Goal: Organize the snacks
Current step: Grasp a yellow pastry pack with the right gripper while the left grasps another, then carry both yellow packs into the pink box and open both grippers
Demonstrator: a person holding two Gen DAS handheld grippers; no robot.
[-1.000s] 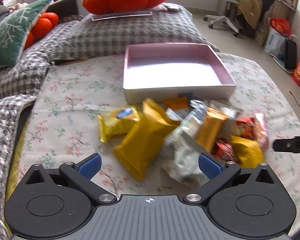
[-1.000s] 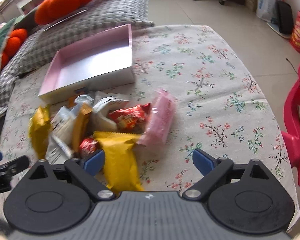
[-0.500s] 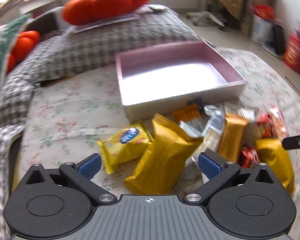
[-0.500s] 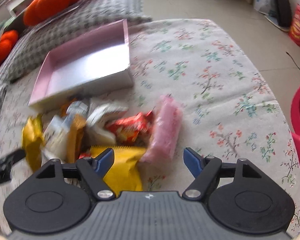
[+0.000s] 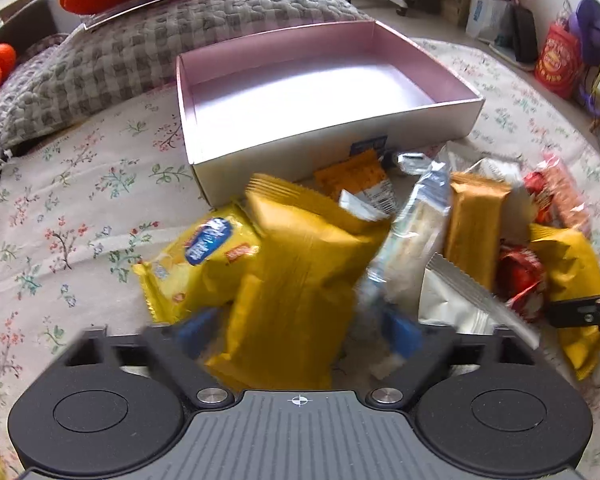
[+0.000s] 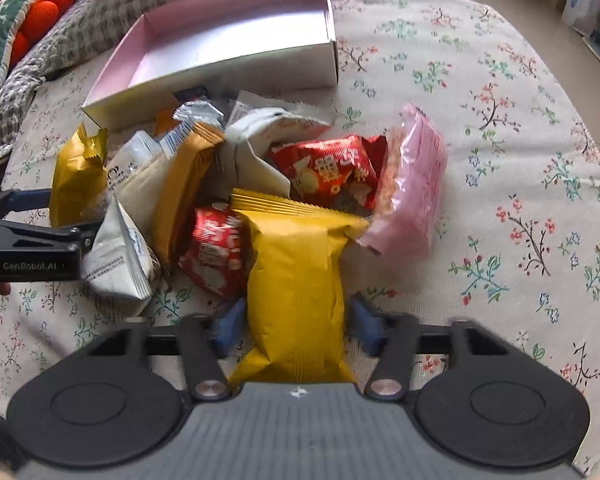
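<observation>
Floral cloth (image 6: 500, 128): each hand-held gripper, left (image 5: 296, 330) and right (image 6: 296, 326), straddles a yellow packet; grip unclear.

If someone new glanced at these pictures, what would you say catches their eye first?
Probably the jumbled heap of bright snack packets, with a large mustard-yellow foil packet sitting between the left claw fingers and a similar yellow packet between the right claw fingers. Just behind the heap sits an empty, shallow pink-lined cardboard box.
</observation>
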